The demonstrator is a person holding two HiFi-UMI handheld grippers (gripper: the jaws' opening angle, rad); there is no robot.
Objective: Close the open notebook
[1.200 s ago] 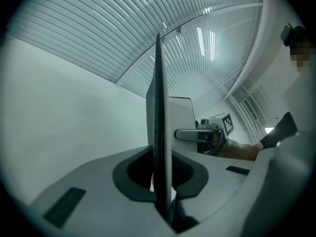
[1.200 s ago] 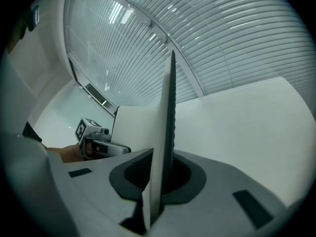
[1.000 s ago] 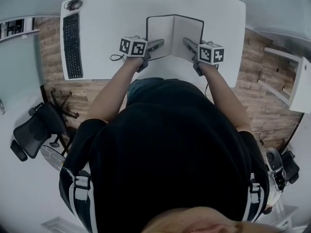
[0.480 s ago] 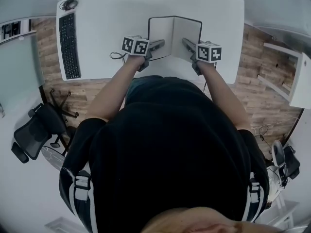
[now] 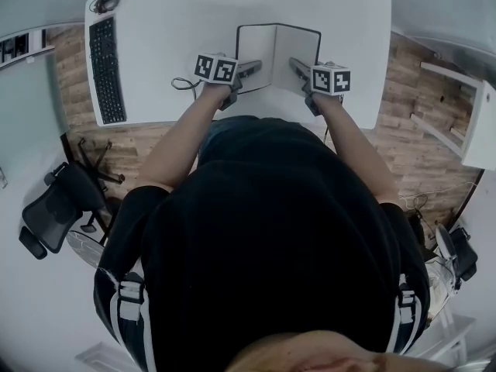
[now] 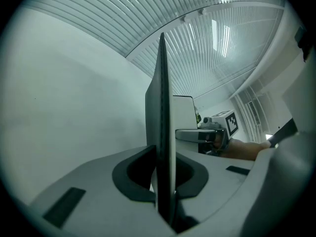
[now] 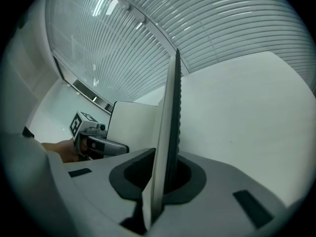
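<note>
An open notebook [image 5: 277, 53] with a black cover and white pages is held over the white desk [image 5: 170, 29], spine pointing away from me. My left gripper [image 5: 254, 69] is shut on the near edge of its left half, which shows edge-on between the jaws [image 6: 162, 132]. My right gripper [image 5: 297, 67] is shut on the near edge of the right half, also seen edge-on [image 7: 168, 142]. Each gripper view shows the other gripper across the pages: the right one [image 6: 207, 135] and the left one [image 7: 98, 143].
A black keyboard [image 5: 102, 68] lies along the desk's left side, with a dark coiled cable [image 5: 105, 5] at its far end. A thin cable [image 5: 184, 85] trails near my left hand. An office chair [image 5: 54, 208] stands on the floor at the left, white shelving [image 5: 465, 130] at the right.
Both grippers have sunk a little toward the desk, each keeping its hold on its half of the notebook. The notebook stays open.
</note>
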